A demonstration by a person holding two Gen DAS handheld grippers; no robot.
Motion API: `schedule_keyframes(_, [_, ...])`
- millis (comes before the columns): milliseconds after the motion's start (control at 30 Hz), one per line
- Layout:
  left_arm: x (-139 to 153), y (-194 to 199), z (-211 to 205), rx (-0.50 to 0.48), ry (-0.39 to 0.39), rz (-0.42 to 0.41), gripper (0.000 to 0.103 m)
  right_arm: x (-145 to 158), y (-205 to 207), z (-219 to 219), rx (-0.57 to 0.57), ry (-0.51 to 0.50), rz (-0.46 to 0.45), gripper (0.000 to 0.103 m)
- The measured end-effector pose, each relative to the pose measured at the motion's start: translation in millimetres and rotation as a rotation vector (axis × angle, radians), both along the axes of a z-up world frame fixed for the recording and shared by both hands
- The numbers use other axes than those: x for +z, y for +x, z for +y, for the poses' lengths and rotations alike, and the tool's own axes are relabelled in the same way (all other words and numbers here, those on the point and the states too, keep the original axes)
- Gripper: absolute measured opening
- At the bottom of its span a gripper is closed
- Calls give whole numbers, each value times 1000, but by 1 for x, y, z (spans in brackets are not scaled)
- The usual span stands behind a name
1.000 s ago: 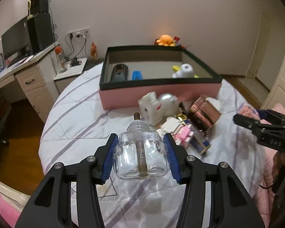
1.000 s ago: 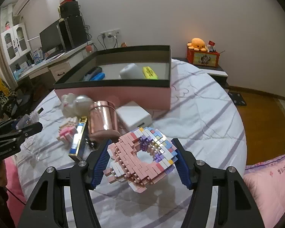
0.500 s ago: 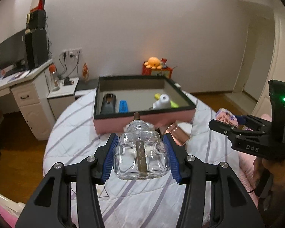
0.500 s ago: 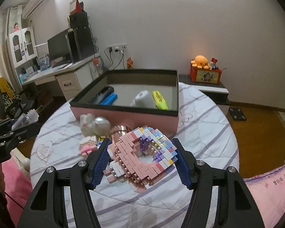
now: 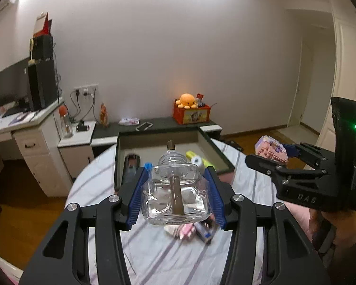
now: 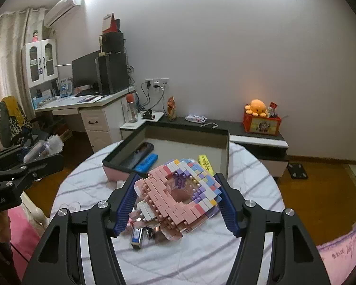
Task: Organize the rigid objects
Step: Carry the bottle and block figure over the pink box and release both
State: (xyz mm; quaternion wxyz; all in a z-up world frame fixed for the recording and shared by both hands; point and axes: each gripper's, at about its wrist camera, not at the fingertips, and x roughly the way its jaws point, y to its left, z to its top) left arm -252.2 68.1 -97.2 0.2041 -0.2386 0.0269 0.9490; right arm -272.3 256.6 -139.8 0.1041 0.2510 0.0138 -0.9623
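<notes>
My left gripper (image 5: 176,196) is shut on a clear glass bottle (image 5: 175,194) with a brown stem, held high above the round table. My right gripper (image 6: 175,200) is shut on a pink and pastel brick-built ring (image 6: 178,194), also held high. The pink box with a dark rim (image 5: 118,156) stands at the table's far side; it also shows in the right wrist view (image 6: 225,152). In it lie a black device (image 5: 130,166), a blue item (image 6: 146,162), a yellow marker (image 6: 205,162) and a white roll (image 5: 198,161). Each gripper shows in the other's view, right (image 5: 270,156) and left (image 6: 39,153).
Loose items lie on the striped tablecloth below the grippers, among them a pink brick piece (image 5: 185,230) and a blue-edged flat item (image 6: 137,235). A desk with a monitor (image 6: 85,73) stands at the left. An orange plush (image 5: 187,101) sits on a low cabinet behind.
Both grippers have risen well above the table with their objects held. The table and box now look lower and farther away. The loose items are largely hidden behind the held objects.
</notes>
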Motion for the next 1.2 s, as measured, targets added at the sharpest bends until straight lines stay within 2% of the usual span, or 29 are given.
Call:
schedule_keyframes(233, [23, -32, 24, -29, -16, 51, 50, 22, -35, -6, 26, -5, 50, 65])
schedule_keyframes(467, [6, -100, 39, -31, -17, -12, 50, 20, -88, -13, 37, 6, 44, 65])
schedule_keyframes(767, [-42, -182, 43, -10, -1, -138, 50, -21, -169, -10, 24, 15, -53, 65])
schedule_keyframes(933, [-79, -219, 43, 1, 5, -221, 50, -50, -205, -6, 8, 31, -128, 65])
schedule_keyframes(1067, [-99, -232, 45, 20, -11, -268, 50, -74, -223, -1, 11, 29, -195, 65])
schedule_keyframes(1167, [-101, -228, 44, 19, 1, -256, 52, -82, -227, 0, 22, 18, -221, 65])
schedule_keyframes(1200, [-101, -226, 42, 20, 13, -255, 58, -84, -227, -1, 26, 23, -232, 65])
